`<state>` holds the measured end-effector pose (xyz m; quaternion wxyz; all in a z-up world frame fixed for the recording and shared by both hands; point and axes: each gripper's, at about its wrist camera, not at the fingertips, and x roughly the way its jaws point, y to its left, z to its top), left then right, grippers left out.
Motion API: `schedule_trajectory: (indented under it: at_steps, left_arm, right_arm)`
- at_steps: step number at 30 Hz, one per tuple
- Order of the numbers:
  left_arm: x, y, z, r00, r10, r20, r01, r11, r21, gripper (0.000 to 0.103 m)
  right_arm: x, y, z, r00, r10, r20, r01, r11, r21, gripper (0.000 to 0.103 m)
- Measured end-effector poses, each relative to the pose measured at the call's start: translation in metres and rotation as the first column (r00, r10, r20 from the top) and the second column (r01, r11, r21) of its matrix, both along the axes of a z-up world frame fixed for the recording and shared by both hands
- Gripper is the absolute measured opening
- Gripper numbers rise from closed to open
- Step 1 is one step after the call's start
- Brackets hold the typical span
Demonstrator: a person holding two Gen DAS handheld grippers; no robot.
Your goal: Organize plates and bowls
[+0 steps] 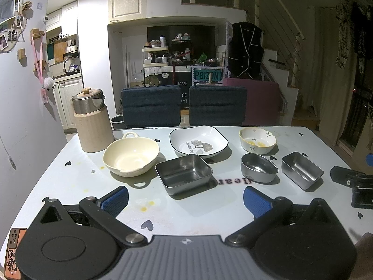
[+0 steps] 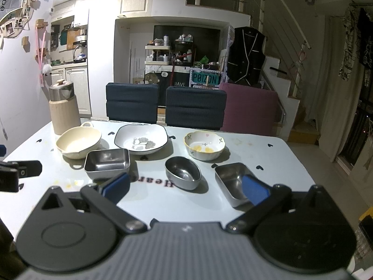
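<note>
six dishes sit apart in two rows on the table (image 1: 70, 186), none stacked, so sorting looks unstarted: cream bowl (image 1: 131, 156), white square plate (image 1: 198, 141) and flowered bowl (image 1: 257, 140) behind, three steel dishes in front. left gripper (image 1: 185, 199) and right gripper (image 2: 185, 187) hover spread wide, empty, likely choosing.

- Table (image 1: 70, 186): "Heart" printed in dark/red letters, seen upside down, at 12 o'clock betw. the fingers.
- Teal plate sign (image 2: 205, 78) on rack behind chairs: "POIZON".
- Dark banner (image 1: 181, 86) at 9 o'clock of that sign: "HAVE", lower lines partly hidden.
- White square dish (image 1: 198, 141): script wording, too small to read.
- Orange tag (image 1: 12, 254), 7 o'clock corner: Chinese chars, partly cut off.
</note>
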<state>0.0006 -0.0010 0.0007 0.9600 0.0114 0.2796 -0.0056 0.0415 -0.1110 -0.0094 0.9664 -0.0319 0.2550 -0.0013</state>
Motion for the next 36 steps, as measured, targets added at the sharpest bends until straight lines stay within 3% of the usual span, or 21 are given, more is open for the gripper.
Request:
schedule_trajectory:
  at_steps: [30,36]
  left_arm:
    - [-0.003,-0.004,-0.003,1.0,0.005,0.005,-0.005,1.0,0.004,0.103]
    - [0.013,-0.004,0.004,1.0,0.018,0.007,-0.018,1.0,0.019,0.103]
  right_arm:
    - [0.0,0.0,0.0,1.0,0.006,-0.001,-0.006,1.0,0.002,0.103]
    - [0.005,-0.002,0.001,1.0,0.023,0.005,-0.023,1.0,-0.002,0.103]
